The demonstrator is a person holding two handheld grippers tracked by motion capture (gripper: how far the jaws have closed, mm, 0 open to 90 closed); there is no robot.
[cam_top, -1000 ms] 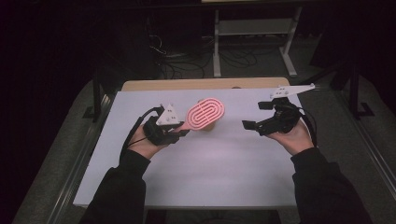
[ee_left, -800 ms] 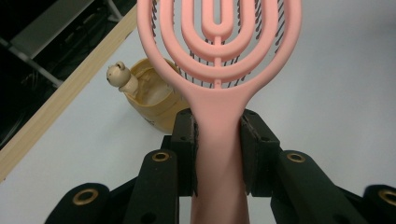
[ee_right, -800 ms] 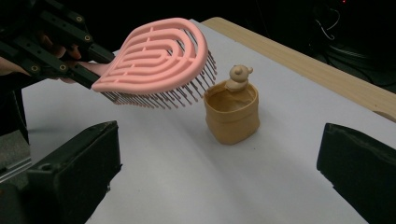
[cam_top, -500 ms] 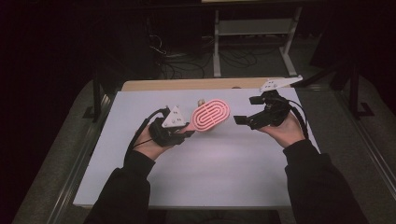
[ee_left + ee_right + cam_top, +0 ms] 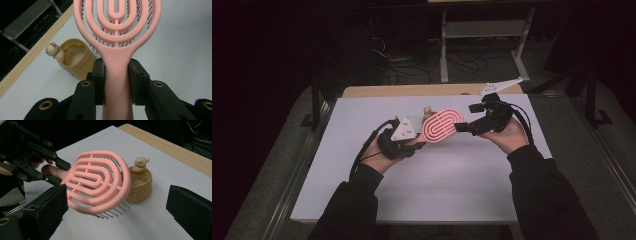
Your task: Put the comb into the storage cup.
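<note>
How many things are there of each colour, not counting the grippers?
Pink: 1, the hairbrush, held by its handle in the left gripper
Tan: 1, the little cup with a bear on its rim, standing on the table
Total: 2
</note>
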